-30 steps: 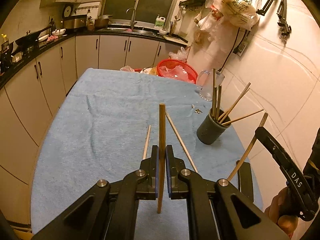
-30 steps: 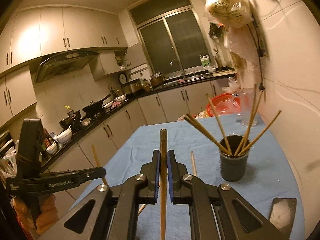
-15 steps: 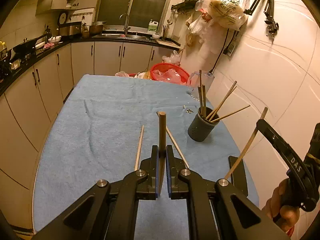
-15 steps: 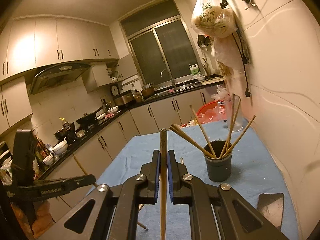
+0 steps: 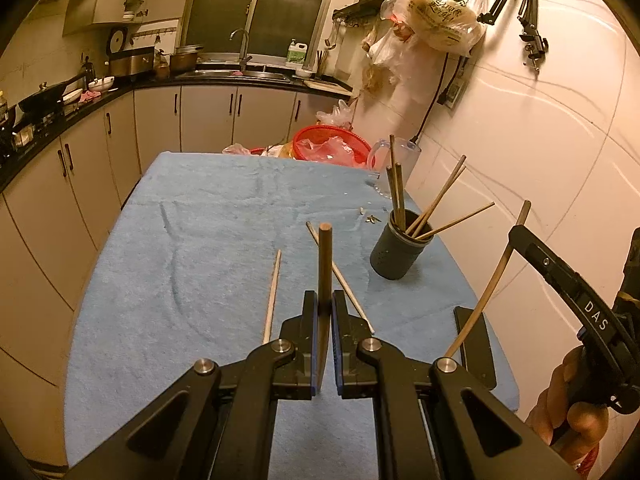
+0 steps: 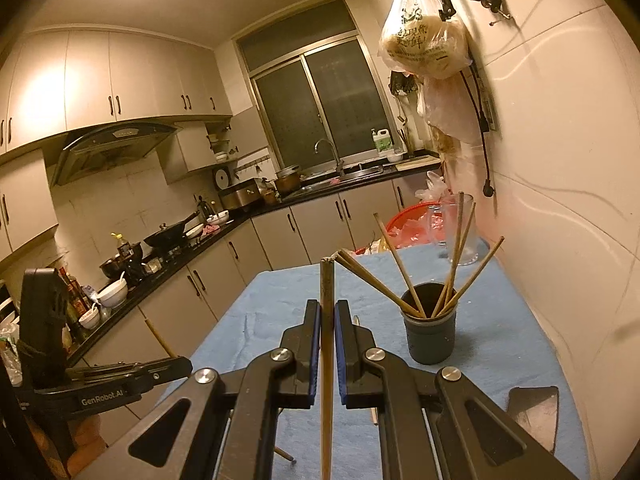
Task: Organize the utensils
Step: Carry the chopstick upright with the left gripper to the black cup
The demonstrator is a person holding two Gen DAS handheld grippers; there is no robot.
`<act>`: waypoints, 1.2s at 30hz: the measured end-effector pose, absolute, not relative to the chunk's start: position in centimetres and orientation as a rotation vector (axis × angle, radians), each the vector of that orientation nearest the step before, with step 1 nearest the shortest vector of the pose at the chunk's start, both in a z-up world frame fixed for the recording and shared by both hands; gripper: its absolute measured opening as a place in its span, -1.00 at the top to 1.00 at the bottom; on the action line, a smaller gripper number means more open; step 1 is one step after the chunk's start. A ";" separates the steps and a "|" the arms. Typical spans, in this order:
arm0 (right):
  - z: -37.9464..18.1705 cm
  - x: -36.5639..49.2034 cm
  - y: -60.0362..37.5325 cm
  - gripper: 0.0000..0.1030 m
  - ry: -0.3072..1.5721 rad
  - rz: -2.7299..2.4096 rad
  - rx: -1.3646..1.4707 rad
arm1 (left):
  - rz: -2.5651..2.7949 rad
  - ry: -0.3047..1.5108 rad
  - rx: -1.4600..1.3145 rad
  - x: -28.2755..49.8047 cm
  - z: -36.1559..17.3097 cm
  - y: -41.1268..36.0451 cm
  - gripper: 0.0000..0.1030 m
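Chopstick [image 6: 326, 380] end — cut off below

The left tool [image 5: 325, 312] is drawing back from the dark cup [image 5: 394, 254] (the cup now sits smaller and farther up its view), while the right tool [image 6: 328, 320] is tilting upward, its chopstick [image 6: 326, 360] now crossing those leaning in the cup.

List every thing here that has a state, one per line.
left gripper: shut on a chopstick
right gripper: shut on a chopstick
grey cup: upright, holding several chopsticks
two loose chopsticks: flat on the blue towel
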State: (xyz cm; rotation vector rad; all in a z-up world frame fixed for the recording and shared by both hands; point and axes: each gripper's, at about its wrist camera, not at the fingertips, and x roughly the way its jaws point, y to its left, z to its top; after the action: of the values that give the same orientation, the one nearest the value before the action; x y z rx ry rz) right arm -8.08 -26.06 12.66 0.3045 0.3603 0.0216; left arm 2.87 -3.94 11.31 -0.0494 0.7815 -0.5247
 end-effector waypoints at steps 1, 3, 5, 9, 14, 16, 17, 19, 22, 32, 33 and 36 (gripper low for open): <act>12.7 -7.9 -25.9 0.85 0.361 0.026 0.301 | -0.523 0.783 -0.051 3.0 11.3 -3.9 0.87; 12.8 -7.7 -25.8 0.85 0.359 0.030 0.296 | -0.522 0.782 -0.052 3.1 11.3 -3.9 0.87; 12.9 -7.4 -25.5 0.85 0.359 0.040 0.291 | -0.517 0.779 -0.052 3.2 11.4 -3.9 0.87; 12.9 -7.2 -25.2 0.85 0.358 0.050 0.284 | -0.506 0.770 -0.053 3.2 11.6 -3.8 0.87; 13.1 -7.4 -25.6 0.85 0.346 0.049 0.292 | -0.498 0.768 -0.044 3.1 11.7 -4.0 0.87; 13.0 -7.7 -25.7 0.85 0.343 0.047 0.292 | -0.498 0.768 -0.039 3.0 11.7 -4.1 0.87; 13.0 -7.8 -25.7 0.85 0.345 0.046 0.290 | -0.498 0.768 -0.037 2.9 11.7 -4.1 0.87; 12.9 -8.2 -25.7 0.85 0.344 0.044 0.289 | -0.498 0.769 -0.035 2.8 11.7 -4.1 0.87; 13.2 -8.7 -25.7 0.85 0.337 0.041 0.292 | -0.497 0.766 -0.034 2.7 11.9 -4.3 0.87; 13.9 -8.6 -25.6 0.85 0.325 0.057 0.273 | -0.496 0.753 -0.033 2.4 12.2 -4.5 0.87; 13.9 -8.5 -25.7 0.85 0.327 0.055 0.276 | -0.496 0.755 -0.034 2.4 12.2 -4.4 0.87; 13.7 -8.6 -26.1 0.85 0.324 0.048 0.280 | -0.499 0.754 -0.029 2.5 12.4 -4.6 0.87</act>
State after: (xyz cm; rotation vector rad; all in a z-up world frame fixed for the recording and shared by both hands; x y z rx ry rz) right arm -8.59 -26.11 13.69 0.2805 0.3243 0.0481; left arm 2.50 -4.57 12.37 -0.0294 0.7542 -0.4992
